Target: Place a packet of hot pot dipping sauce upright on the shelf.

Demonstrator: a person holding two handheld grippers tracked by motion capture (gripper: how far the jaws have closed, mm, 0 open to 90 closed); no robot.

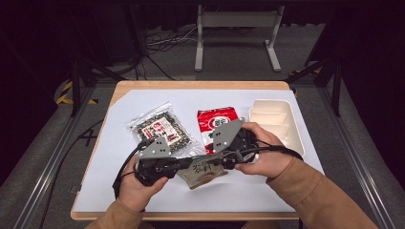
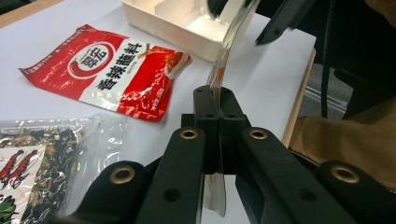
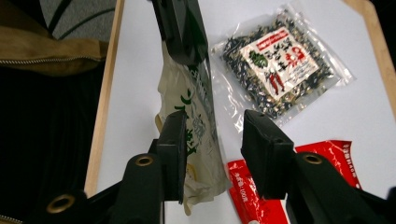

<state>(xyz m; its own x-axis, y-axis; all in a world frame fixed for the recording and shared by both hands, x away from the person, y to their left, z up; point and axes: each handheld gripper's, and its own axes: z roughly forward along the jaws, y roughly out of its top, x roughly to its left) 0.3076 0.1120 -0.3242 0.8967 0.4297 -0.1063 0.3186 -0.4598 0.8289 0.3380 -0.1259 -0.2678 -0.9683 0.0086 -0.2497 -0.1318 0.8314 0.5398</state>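
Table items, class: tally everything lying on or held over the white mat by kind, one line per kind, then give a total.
Sealed packets: 3 (red packet, clear packet of dark mix, pale packet held over the mat in the grippers)
Divided white trays: 1 (tray)
Total: 4

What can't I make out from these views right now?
- Held packet: high view, both grippers cover its upper part.
- Its label: left gripper view sees it edge-on.
- White tray: left gripper view, top edge cuts it off.
- Red packet: right gripper view, jaws hide most.
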